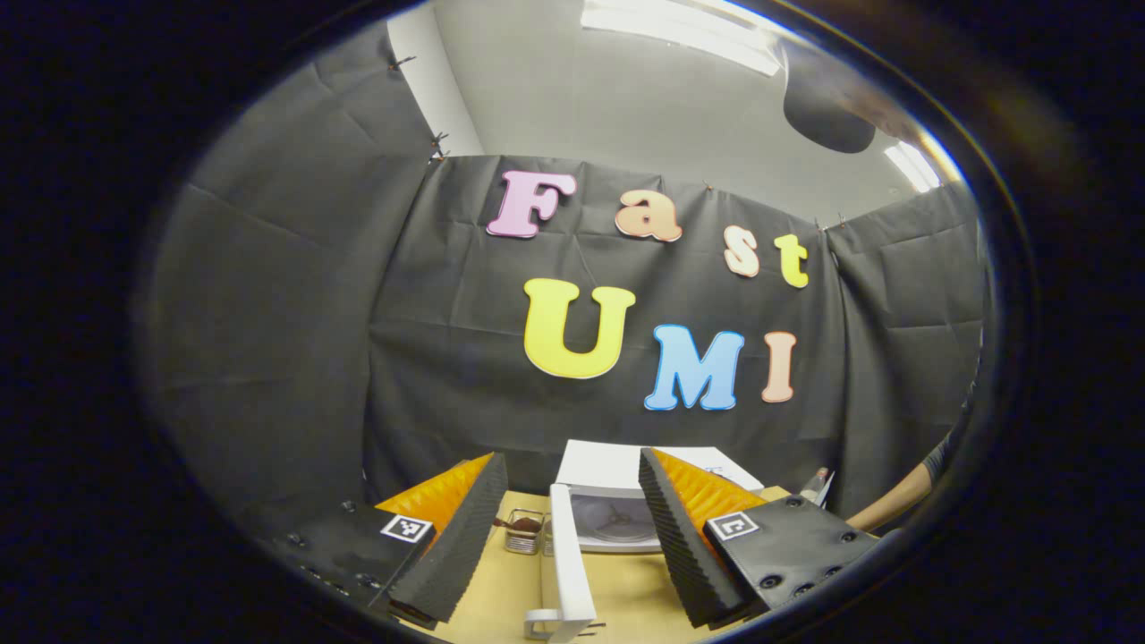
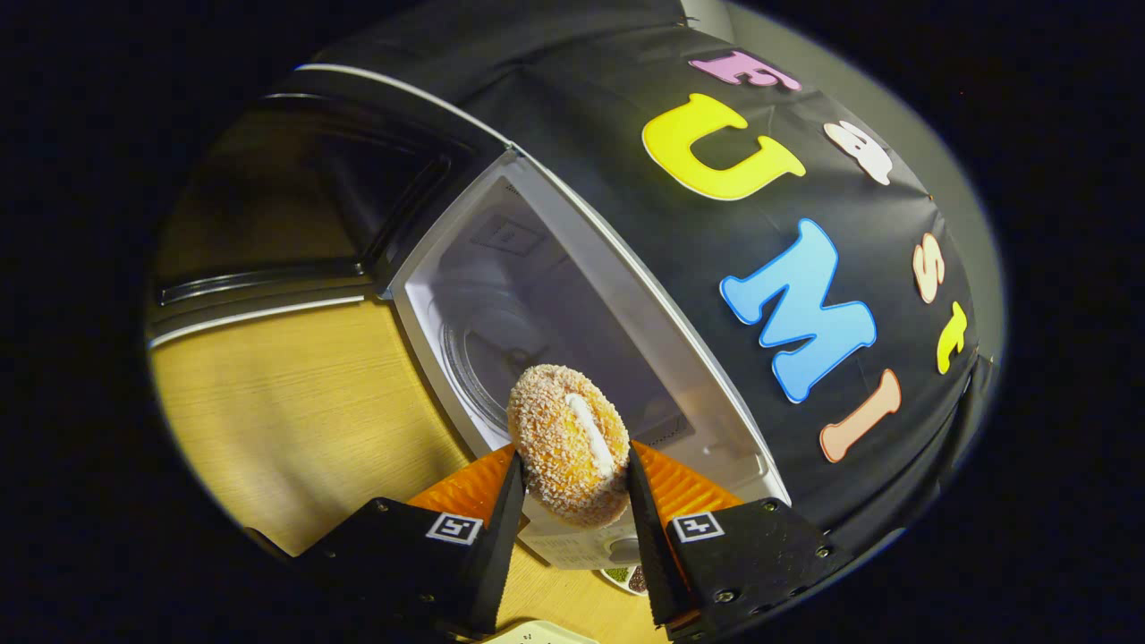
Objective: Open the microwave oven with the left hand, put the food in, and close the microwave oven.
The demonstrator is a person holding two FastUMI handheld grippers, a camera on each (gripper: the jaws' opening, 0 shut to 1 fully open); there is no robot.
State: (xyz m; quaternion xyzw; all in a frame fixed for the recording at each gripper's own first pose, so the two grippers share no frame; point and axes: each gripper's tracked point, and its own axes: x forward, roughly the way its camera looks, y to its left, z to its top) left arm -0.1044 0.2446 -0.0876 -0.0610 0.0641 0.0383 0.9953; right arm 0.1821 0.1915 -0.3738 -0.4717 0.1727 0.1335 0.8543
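Microwave oven (image 2: 572, 295) stands on the wooden table (image 2: 286, 402) with its door (image 2: 295, 224) swung fully open, and the glass turntable (image 2: 483, 349) is visible inside the white cavity. In the left gripper view the same oven (image 1: 617, 492) sits at the far edge of the table (image 1: 510, 590), the open door (image 1: 565, 555) seen edge-on with its handle near the camera. The left gripper (image 1: 568, 528) is spread wide and holds nothing. The right gripper (image 2: 572, 492) is clenched on a crumb-coated doughnut (image 2: 568, 443), held just in front of the cavity opening. A small glass jar (image 1: 523, 530) stands beside the door.
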